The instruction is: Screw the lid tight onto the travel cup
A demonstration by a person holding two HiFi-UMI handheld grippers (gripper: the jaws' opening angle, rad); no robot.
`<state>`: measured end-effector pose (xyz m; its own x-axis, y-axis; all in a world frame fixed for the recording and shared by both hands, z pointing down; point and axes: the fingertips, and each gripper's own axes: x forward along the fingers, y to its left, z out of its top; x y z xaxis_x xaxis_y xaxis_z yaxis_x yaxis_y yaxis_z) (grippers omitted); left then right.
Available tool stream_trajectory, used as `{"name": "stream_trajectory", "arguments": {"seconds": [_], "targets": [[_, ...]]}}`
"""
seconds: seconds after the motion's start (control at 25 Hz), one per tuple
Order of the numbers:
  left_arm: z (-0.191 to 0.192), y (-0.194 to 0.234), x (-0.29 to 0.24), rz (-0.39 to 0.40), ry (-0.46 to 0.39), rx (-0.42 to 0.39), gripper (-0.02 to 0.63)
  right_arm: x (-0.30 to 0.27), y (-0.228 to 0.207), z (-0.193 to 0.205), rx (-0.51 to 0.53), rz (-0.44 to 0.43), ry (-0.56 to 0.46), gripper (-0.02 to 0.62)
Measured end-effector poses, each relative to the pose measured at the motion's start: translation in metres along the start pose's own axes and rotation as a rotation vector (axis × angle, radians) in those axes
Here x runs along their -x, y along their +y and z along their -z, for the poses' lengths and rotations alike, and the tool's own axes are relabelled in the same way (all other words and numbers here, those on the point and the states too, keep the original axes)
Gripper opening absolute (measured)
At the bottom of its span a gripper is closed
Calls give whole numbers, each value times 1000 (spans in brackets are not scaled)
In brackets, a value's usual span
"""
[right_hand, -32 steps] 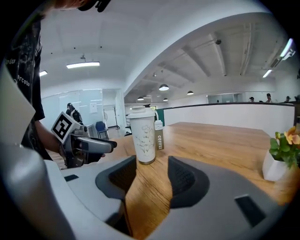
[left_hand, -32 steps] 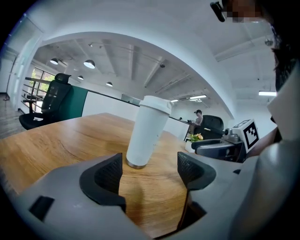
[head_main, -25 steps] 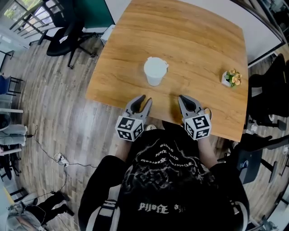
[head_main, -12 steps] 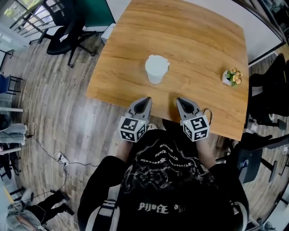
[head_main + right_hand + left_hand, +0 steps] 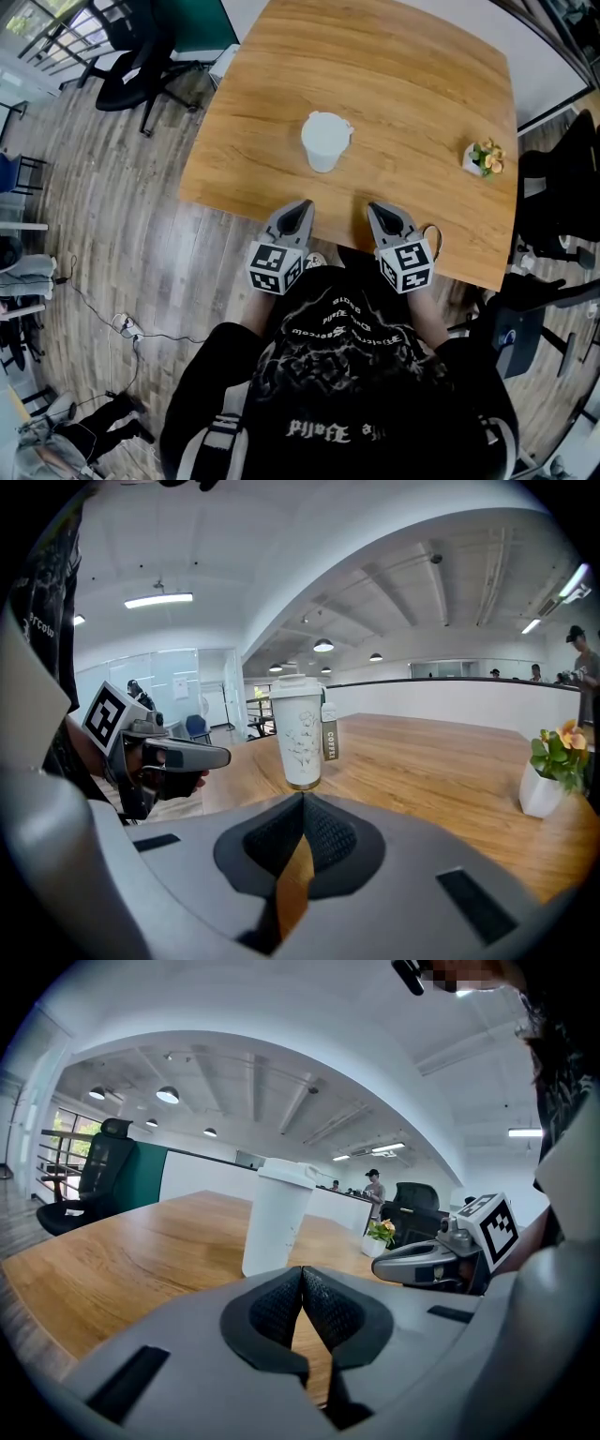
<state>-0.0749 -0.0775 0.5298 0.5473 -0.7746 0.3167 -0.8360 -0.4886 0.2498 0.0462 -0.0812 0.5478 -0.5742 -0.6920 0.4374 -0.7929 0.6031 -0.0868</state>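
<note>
A white travel cup (image 5: 323, 142) stands upright in the middle of the wooden table (image 5: 412, 84), its white lid (image 5: 325, 127) on top. It shows ahead in both gripper views, the cup (image 5: 276, 1218) to the left gripper and the cup (image 5: 302, 733) with a small "COFFEE" tag to the right. My left gripper (image 5: 304, 205) sits at the table's near edge, jaws shut with nothing between them, having just closed. My right gripper (image 5: 377, 207) is beside it, also shut and empty. Both are well short of the cup.
A small white pot with flowers (image 5: 482, 161) stands near the table's right edge. Office chairs (image 5: 131, 66) stand on the wood floor at the left, another chair (image 5: 553, 202) at the right. Cables lie on the floor (image 5: 127, 328) to the lower left.
The left gripper's jaws have closed from partly open to shut. Both grippers have stayed at the table's near edge.
</note>
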Motion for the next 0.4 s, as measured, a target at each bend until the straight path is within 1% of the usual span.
{"name": "stream_trajectory", "arguments": {"seconds": [0.2, 0.4], "targets": [[10, -6, -3, 21, 34, 9, 21, 1, -3, 1, -1, 0, 8, 5], [10, -4, -7, 6, 28, 24, 21, -1, -4, 6, -10, -2, 24, 5]]}}
